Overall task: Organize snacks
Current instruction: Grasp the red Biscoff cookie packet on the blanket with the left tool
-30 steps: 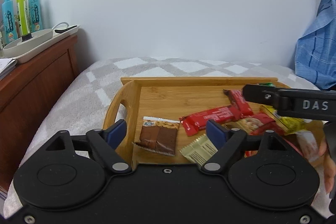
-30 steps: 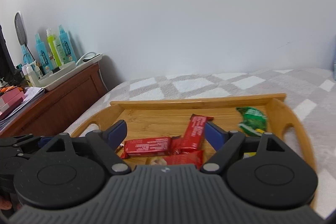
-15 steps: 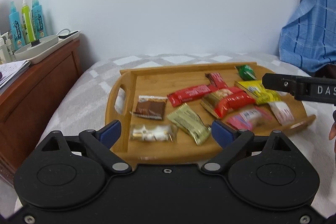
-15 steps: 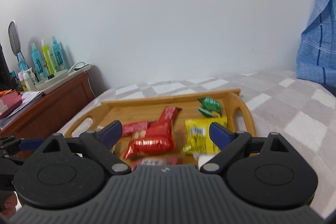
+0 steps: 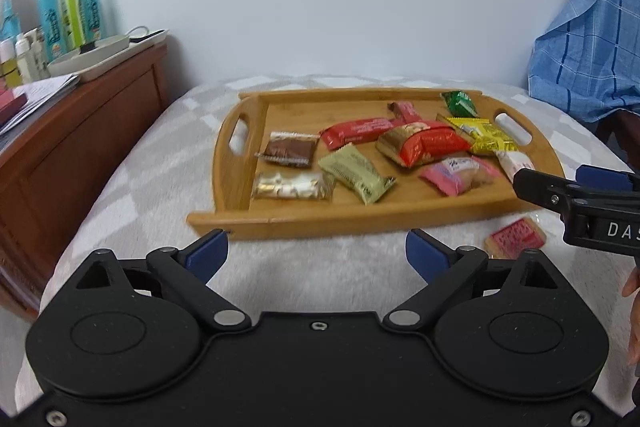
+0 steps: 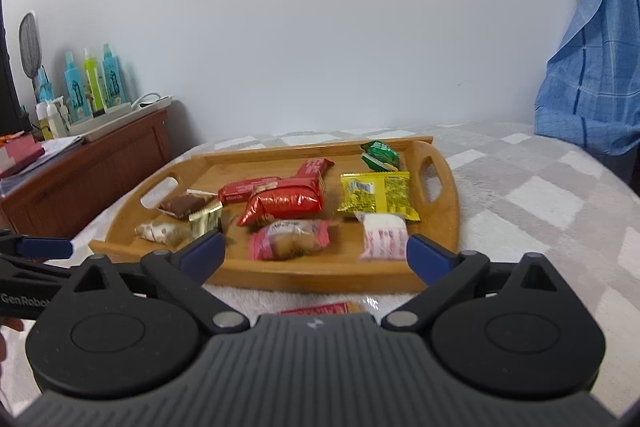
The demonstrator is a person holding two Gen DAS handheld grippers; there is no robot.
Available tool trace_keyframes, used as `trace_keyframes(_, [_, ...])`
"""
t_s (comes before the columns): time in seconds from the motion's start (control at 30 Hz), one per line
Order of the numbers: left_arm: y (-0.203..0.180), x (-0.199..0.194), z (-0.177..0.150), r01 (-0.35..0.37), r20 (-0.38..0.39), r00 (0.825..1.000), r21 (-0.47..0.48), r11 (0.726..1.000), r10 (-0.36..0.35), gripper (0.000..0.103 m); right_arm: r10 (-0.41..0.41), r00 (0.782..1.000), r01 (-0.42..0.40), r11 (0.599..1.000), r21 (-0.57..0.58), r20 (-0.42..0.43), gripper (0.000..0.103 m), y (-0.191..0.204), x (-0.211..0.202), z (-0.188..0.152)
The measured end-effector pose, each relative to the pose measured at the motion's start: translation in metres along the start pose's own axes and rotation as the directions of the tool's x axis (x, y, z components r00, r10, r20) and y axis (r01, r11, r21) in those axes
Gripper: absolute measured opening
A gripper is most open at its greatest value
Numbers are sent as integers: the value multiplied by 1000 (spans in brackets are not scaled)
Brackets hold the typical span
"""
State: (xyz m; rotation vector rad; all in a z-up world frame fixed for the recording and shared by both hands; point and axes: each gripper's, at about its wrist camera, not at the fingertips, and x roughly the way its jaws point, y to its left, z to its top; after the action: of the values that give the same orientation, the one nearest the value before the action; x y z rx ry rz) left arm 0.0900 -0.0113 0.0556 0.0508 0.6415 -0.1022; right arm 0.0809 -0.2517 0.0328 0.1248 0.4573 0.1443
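Observation:
A bamboo tray lies on the bed and holds several snack packets: red bars, a large red pack, a yellow pack, a green pack, a pink pack, a gold pack and a brown pack. One pink-red packet lies on the blanket in front of the tray; it also shows in the right wrist view. My left gripper is open and empty before the tray's near edge. My right gripper is open and empty over the loose packet.
A wooden dresser stands at the left with bottles and a white tray. A blue checked cloth hangs at the right. The grey checked blanket surrounds the tray.
Both grippers have pulled back and up from the tray, so the whole tray and the loose packet in front of it have come into view. Both stay open.

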Motion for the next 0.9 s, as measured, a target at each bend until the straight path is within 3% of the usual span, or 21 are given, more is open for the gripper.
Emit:
trace_keyframes(0.33, [22, -31, -24, -39, 33, 999, -46, 998, 41, 99, -37, 999, 39, 998, 53, -32, 103, -5, -3, -13])
trace_keyframes(0.6, [49, -23, -51, -119, 34, 992, -33, 992, 120, 100, -86, 995, 87, 996, 17, -58, 103, 2, 2, -24])
trace_keyframes(0.73, [60, -12, -61, -123, 1, 992, -33, 992, 123, 101, -104, 992, 104, 995, -6, -65, 103, 8, 7, -29])
trace_keyframes(0.9, [68, 1, -70, -71, -38, 997, -19, 997, 71, 101, -126, 990, 125, 992, -17, -65, 103, 12, 17, -35])
